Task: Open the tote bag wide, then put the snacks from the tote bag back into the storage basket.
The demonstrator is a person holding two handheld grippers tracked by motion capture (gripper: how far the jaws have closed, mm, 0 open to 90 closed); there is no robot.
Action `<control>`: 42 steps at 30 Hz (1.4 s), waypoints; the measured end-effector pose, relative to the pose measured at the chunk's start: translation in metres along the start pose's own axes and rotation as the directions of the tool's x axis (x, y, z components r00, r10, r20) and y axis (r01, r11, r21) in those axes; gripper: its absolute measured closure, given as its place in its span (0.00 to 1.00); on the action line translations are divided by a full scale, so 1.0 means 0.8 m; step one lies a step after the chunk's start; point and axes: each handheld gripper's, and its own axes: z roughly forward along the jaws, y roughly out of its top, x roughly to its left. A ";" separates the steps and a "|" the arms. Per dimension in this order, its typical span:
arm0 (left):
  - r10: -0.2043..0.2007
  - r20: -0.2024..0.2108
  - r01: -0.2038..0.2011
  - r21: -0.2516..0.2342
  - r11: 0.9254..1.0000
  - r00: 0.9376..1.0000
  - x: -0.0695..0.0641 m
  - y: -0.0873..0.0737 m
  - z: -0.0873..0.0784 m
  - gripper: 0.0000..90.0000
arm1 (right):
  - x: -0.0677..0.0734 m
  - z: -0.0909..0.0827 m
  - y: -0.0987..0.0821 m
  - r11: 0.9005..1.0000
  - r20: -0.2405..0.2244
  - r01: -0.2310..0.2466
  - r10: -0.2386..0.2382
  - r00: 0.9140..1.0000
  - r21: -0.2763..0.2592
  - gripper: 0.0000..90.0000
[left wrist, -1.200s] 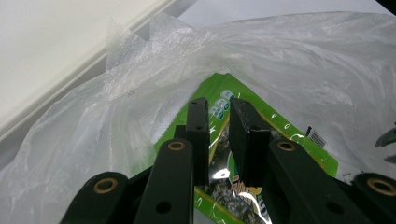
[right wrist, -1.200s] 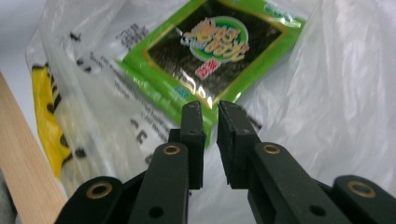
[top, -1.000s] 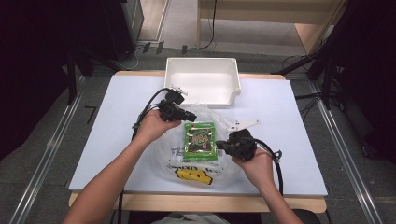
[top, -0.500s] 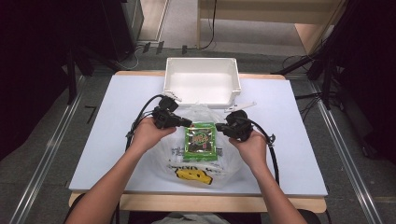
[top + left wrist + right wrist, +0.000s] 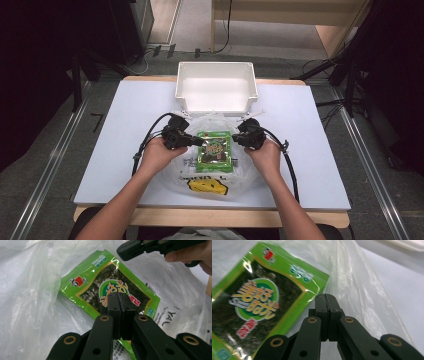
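Observation:
A green seaweed snack packet [image 5: 214,150] [image 5: 87,290] [image 5: 254,302] lies flat on a clear plastic bag [image 5: 207,172] [image 5: 30,302] [image 5: 352,290] printed with a yellow smiley face. My left gripper [image 5: 200,142] [image 5: 120,300] points at the packet's left edge, its jaws shut and hovering over the label with nothing seen between them. At the packet's upper right corner sits my right gripper [image 5: 236,139] [image 5: 327,300], shut too, its tips over the bag film just beside the packet. The left gripper view also catches the right gripper [image 5: 130,248] at its top edge.
A white plastic bin [image 5: 216,64] stands empty at the back of the white table board [image 5: 125,125], just beyond the bag. Cables trail from both grippers across the board. Bare board lies to the left and right of the hands.
The right hand moved away from the person, from the packet's lower right up to its upper right corner. The left hand came down toward the packet's left edge.

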 end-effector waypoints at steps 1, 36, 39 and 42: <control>0.004 -0.002 -0.004 0.000 1.000 1.000 0.000 -0.002 0.001 1.00 | -0.001 0.002 -0.001 1.000 0.002 -0.002 0.002 1.000 0.005 1.00; -0.013 0.034 0.016 -0.061 0.998 0.999 0.005 -0.023 -0.018 0.42 | 0.019 -0.040 -0.015 0.995 -0.098 0.026 -0.035 0.995 -0.091 0.63; -0.018 0.040 0.021 -0.072 0.997 0.999 0.006 -0.024 -0.019 0.39 | 0.020 -0.042 -0.016 0.995 -0.102 0.029 -0.039 0.994 -0.095 0.62; -0.019 0.048 0.023 -0.072 0.997 0.999 0.005 -0.025 -0.019 0.38 | 0.021 -0.044 -0.016 0.994 -0.110 0.032 -0.043 0.993 -0.102 0.61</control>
